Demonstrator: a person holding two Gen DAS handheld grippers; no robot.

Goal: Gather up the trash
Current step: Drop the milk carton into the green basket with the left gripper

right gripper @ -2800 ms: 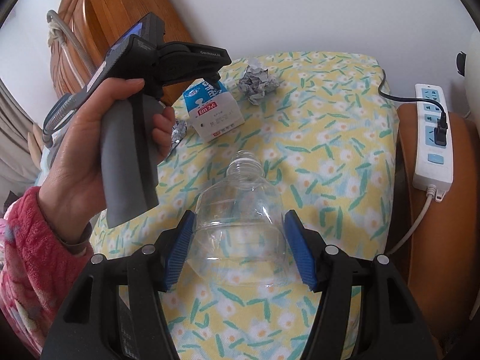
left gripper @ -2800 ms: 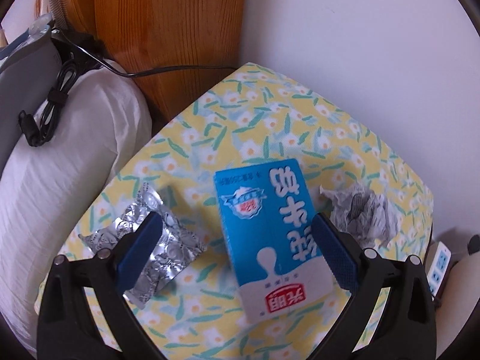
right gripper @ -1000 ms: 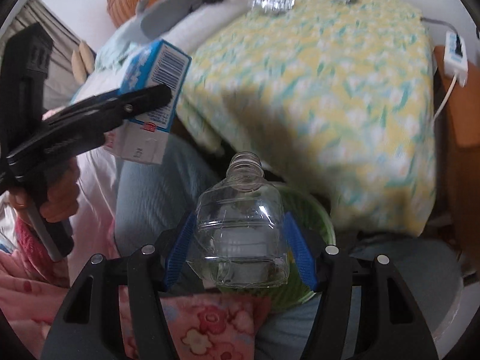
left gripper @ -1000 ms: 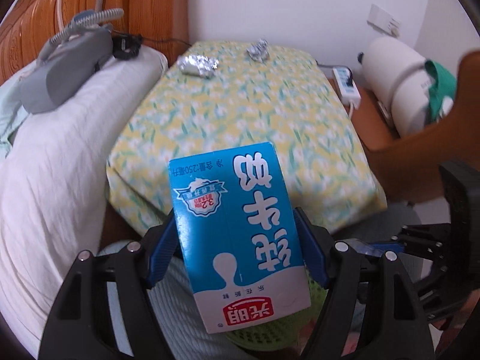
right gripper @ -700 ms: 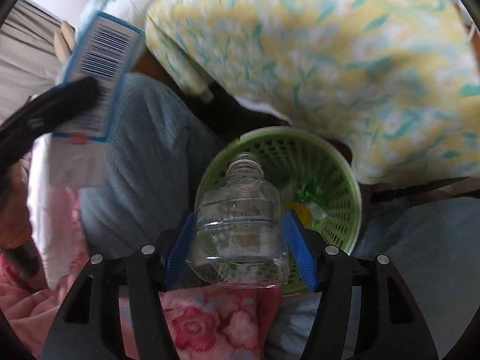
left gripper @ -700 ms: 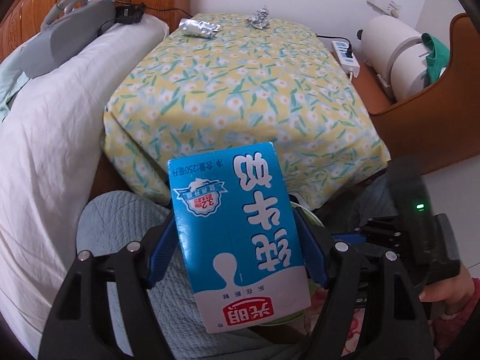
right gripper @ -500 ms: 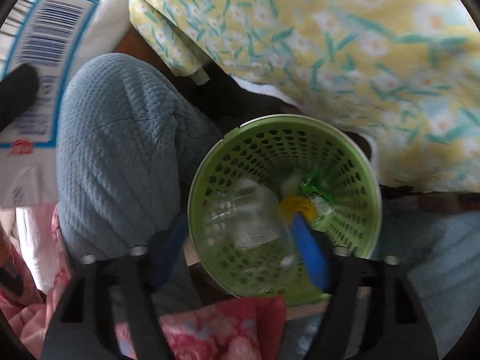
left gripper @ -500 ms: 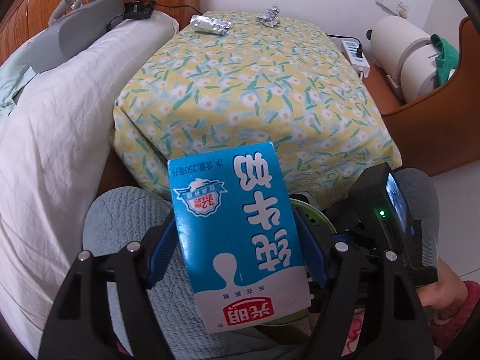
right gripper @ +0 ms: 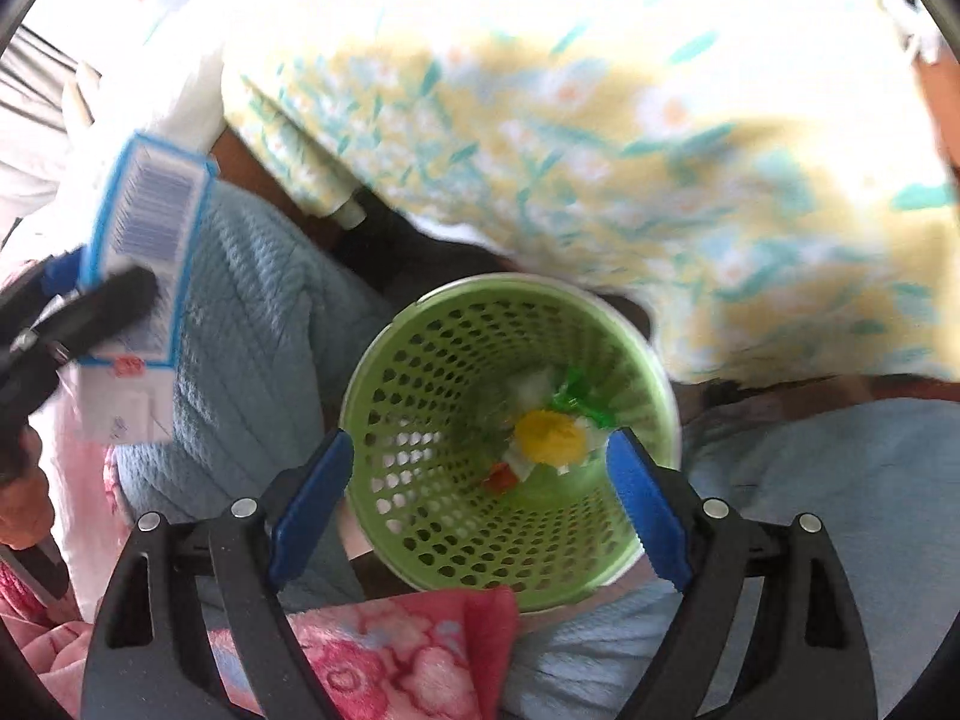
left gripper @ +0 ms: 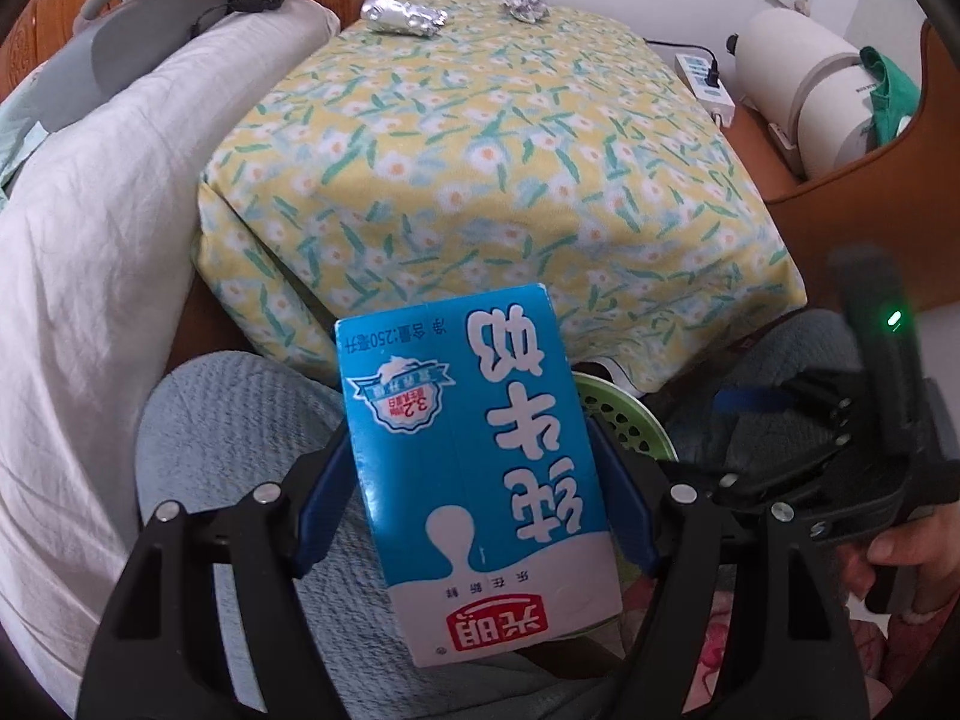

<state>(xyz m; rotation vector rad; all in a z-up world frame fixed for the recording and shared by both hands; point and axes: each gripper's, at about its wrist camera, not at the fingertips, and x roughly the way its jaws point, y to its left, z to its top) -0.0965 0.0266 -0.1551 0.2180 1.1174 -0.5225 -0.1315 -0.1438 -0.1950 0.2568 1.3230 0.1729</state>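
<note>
- The left gripper clamps the blue milk carton above the person's lap.
- The right gripper, jaws just opening and now wide with nothing between them, hangs over the green basket.
- Foil wrapper and crumpled paper lie at the floral cushion's far edge.

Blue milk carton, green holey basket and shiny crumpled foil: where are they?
Blue milk carton (left gripper: 474,468): left wrist view, middle of its printed front.
Green holey basket (right gripper: 420,480): right wrist view, inner perforated wall.
Shiny crumpled foil (left gripper: 403,17): left wrist view, middle of the wad.
</note>
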